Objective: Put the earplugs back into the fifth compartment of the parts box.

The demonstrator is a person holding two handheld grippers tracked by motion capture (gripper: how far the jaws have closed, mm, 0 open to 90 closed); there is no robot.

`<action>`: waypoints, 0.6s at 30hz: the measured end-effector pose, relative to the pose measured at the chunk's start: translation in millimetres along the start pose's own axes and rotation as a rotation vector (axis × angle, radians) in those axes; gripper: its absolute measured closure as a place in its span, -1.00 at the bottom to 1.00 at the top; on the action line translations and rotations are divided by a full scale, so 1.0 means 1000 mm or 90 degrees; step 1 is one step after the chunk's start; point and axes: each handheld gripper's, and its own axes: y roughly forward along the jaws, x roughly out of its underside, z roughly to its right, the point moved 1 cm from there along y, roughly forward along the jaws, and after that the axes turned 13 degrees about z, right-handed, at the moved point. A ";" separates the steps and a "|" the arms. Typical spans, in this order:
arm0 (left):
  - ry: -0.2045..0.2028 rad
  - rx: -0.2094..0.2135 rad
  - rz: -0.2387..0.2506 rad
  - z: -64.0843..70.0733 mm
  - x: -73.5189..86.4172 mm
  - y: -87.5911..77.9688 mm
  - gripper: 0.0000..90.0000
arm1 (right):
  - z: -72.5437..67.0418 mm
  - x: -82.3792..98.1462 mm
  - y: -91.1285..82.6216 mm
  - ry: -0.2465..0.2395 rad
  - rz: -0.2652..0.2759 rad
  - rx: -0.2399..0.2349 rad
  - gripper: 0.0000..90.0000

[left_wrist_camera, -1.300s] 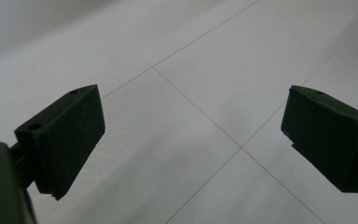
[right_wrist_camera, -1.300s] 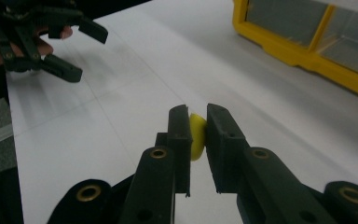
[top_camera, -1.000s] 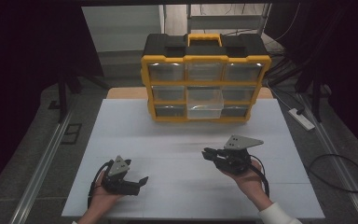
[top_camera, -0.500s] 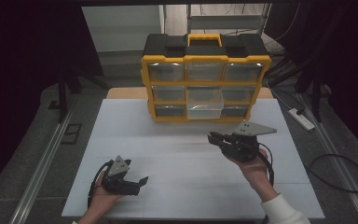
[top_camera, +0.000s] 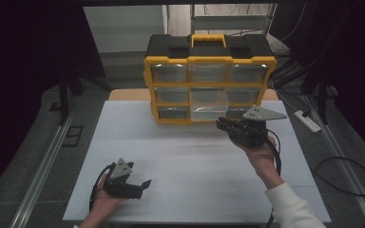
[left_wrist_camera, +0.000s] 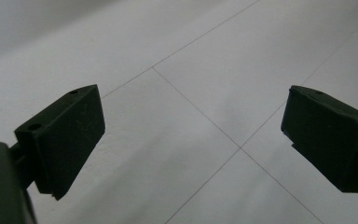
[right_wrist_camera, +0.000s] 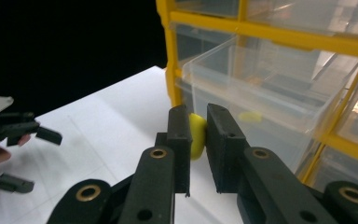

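Note:
A yellow-and-black drawer cabinet (top_camera: 209, 61) with clear drawers stands at the back of the white table (top_camera: 185, 156). Its bottom middle drawer (top_camera: 209, 113) (right_wrist_camera: 270, 88) is pulled out, and a small yellow piece (right_wrist_camera: 251, 116) lies inside. My right gripper (top_camera: 220, 124) (right_wrist_camera: 198, 126) hovers just right of that drawer's front, shut on another small yellow piece (right_wrist_camera: 196, 135). At the near left of the table my left gripper (top_camera: 145, 183) (left_wrist_camera: 191, 135) rests in the hand, jaws wide open with nothing but table surface between them.
A white power strip (top_camera: 309, 121) and black cables lie on the floor to the right of the table. Metal rails (top_camera: 43, 166) run along the floor at the left. A wooden board (top_camera: 128, 94) shows under the cabinet.
The right gripper has risen and moved away from the person toward the cabinet's open drawer, still closed on the yellow piece. The left gripper has stayed put.

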 end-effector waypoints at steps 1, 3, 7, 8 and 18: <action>0.000 0.000 0.000 0.000 0.000 0.000 -0.87 | 0.001 -0.001 0.001 0.001 0.002 0.001 0.78; -0.001 0.000 0.001 0.000 0.000 0.000 -0.87 | 0.005 -0.005 0.005 0.006 0.005 0.004 0.78; 0.001 0.000 0.000 0.000 0.000 0.000 -0.87 | 0.009 -0.011 0.010 0.010 0.008 0.004 0.78; 0.001 0.000 -0.001 0.000 0.000 0.000 -0.87 | 0.012 -0.014 0.014 0.012 0.005 0.006 0.78; 0.000 0.000 -0.001 0.000 0.000 0.000 -0.87 | 0.029 -0.030 0.038 0.024 0.000 0.024 0.77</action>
